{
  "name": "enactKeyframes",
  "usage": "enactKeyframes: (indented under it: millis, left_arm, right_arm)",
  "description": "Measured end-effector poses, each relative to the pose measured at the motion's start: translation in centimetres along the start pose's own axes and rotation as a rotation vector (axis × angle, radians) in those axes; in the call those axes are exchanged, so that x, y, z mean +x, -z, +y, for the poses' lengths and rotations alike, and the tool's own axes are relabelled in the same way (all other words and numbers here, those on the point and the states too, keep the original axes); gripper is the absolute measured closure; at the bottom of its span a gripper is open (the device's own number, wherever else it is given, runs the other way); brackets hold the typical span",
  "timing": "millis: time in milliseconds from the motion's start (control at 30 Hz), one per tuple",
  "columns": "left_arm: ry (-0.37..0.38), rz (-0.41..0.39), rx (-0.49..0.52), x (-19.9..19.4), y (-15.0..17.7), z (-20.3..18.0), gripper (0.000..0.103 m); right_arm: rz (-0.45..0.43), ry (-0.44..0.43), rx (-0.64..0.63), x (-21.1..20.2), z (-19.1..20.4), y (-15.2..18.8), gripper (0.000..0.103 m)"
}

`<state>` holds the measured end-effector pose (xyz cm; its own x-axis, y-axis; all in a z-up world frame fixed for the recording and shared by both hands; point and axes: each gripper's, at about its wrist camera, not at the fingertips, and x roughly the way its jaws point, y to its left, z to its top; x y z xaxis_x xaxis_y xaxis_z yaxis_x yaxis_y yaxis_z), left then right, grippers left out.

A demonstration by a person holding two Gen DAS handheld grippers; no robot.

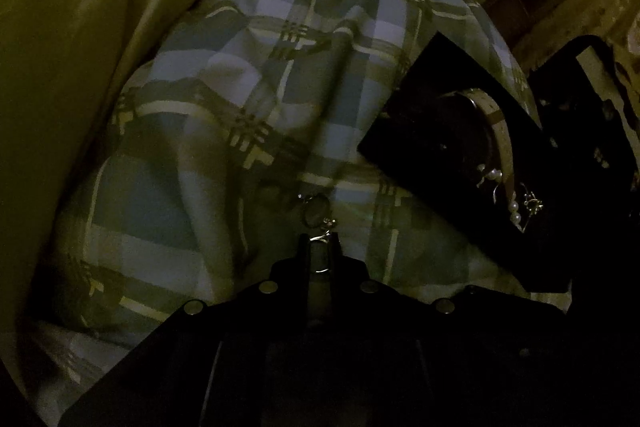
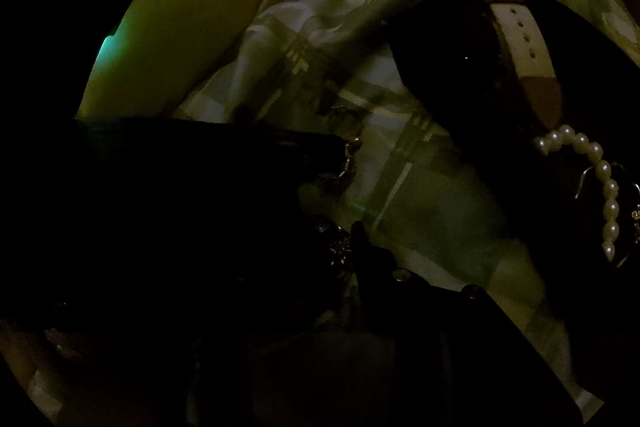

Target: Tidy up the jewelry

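The left gripper (image 1: 319,247) had its jaws almost pressed together, pinching the wire hook of an oval earring (image 1: 316,213). The earring hung from the tips over the plaid bedcover (image 1: 248,75), its long axis running forward along the fingers. The black jewelry tray (image 1: 452,147), with the pearl bracelet (image 2: 600,179) and a white strap (image 2: 524,39), lay to its right, close by. The right gripper (image 2: 340,247) was narrowed around a sparkly piece (image 2: 340,247); a firm grip could not be told in the dark.
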<state>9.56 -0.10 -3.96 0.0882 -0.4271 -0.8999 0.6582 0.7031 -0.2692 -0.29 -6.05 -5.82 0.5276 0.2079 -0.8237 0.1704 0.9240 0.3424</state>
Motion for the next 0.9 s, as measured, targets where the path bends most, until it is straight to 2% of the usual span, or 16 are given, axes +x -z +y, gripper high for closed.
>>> enactKeyframes:
  millis: [100,300,433,600,733,900]
  left_arm:
    - [-0.020,-0.005,0.022,0.0,0.1,-0.4,0.094]
    - [-0.049,-0.018,0.045,0.3,-0.2,-0.7,0.094]
    - [-0.128,-0.046,0.117,0.6,-0.2,-2.2,0.093]
    - [-0.223,-0.071,0.221,1.1,0.5,-4.4,0.096]
    - [-0.226,-0.071,0.237,0.8,1.1,-4.4,0.102]
    - [-0.178,-0.080,0.159,0.0,0.5,-3.3,0.103]
  right_arm:
    - [-0.005,0.009,0.011,-0.3,0.3,0.6,0.081]
    - [-0.024,-0.012,0.067,-1.9,-0.7,1.0,0.082]
    - [-0.029,-0.008,0.093,-3.3,-1.3,1.7,0.082]
    - [-0.036,0.010,0.104,-4.8,-1.7,2.6,0.082]
    - [-0.042,0.026,0.101,-6.5,-1.8,4.2,0.082]
    - [-0.058,0.030,0.097,-7.3,-1.6,4.6,0.082]
